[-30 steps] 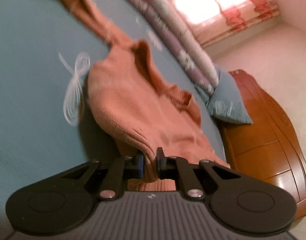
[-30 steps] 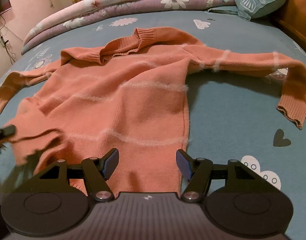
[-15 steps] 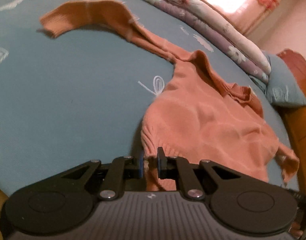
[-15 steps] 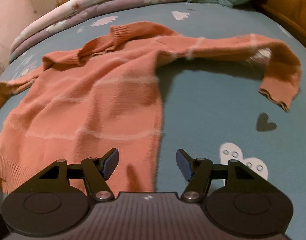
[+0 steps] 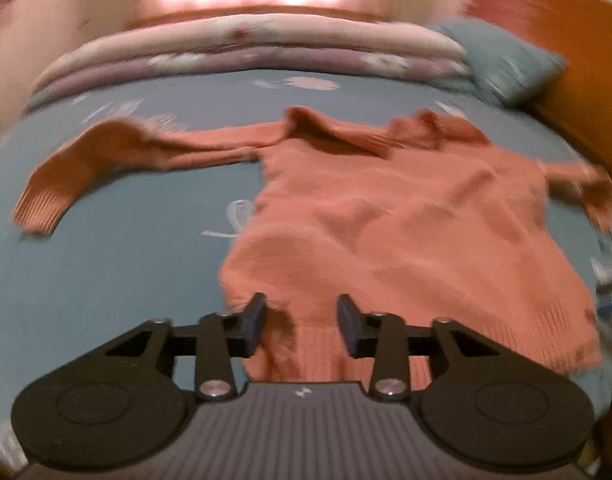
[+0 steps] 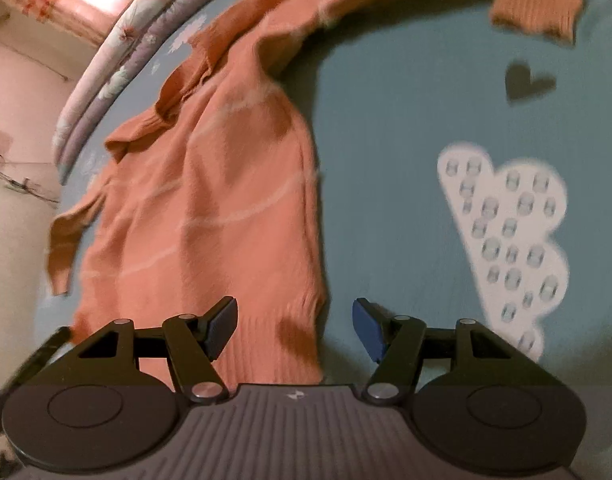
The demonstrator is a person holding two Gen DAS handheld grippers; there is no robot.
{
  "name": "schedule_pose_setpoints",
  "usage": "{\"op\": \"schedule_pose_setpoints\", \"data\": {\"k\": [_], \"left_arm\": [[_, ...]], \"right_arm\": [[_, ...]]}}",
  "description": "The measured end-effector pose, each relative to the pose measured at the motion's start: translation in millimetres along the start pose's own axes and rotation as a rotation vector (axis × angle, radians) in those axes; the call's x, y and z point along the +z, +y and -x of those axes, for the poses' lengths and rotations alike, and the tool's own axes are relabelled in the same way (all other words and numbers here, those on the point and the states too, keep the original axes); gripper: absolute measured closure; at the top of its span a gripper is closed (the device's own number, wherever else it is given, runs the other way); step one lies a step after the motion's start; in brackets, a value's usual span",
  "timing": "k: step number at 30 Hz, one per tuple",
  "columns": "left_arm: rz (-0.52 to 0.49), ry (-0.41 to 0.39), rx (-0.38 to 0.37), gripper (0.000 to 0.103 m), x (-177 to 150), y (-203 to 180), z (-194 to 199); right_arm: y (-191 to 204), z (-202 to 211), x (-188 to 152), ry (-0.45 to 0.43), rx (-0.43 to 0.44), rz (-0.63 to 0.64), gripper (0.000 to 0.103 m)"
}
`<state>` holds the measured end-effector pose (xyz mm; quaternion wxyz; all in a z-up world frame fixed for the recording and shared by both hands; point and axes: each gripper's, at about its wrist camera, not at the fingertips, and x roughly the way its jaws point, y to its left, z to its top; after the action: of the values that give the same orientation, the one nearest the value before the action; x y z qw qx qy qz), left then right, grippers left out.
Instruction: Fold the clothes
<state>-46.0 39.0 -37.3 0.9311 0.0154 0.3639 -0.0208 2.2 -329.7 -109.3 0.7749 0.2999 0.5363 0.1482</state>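
Note:
An orange knitted sweater (image 5: 406, 220) with pale stripes lies spread flat on the teal bed sheet (image 5: 126, 260), collar toward the far side. One sleeve (image 5: 66, 176) stretches out to the left. My left gripper (image 5: 302, 326) hovers over the hem's left corner with its jaws opening. The ribbed hem lies between the fingers, and the pads do not press on it. In the right wrist view the sweater (image 6: 210, 200) runs up to the left. My right gripper (image 6: 294, 328) stands open over the hem's right corner. The other sleeve's cuff (image 6: 534, 0) lies at the top right.
A rolled floral quilt (image 5: 246, 52) lines the far side of the bed under a bright window. A teal pillow (image 5: 506, 64) leans on the wooden headboard (image 5: 578, 60) at the right. A white heart print (image 6: 506, 240) marks the bare sheet right of the sweater.
My left gripper's jaws have parted and let go of the hem, and its view has rolled level. My right gripper has rolled and moved down to the hem's right corner.

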Motion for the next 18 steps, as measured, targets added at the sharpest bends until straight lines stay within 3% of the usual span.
{"op": "schedule_pose_setpoints", "data": {"k": [5,10,13,18], "left_arm": [[-0.211,0.010,-0.031,0.055,-5.6,-28.7,4.8],[-0.240,-0.007,-0.058,0.054,-10.0,-40.8,13.3],[-0.242,-0.002,-0.067,0.046,-12.8,-40.3,16.2],[-0.224,0.003,-0.058,0.046,-16.1,-42.0,15.7]], "right_arm": [[4.5,-9.6,-11.3,0.046,0.079,-0.011,0.033],[4.5,-18.7,-24.5,0.091,0.177,-0.033,0.033],[1.6,-13.3,-31.9,0.115,0.195,-0.024,0.033],[-1.0,-22.4,-36.9,0.064,0.268,-0.102,0.033]]}}
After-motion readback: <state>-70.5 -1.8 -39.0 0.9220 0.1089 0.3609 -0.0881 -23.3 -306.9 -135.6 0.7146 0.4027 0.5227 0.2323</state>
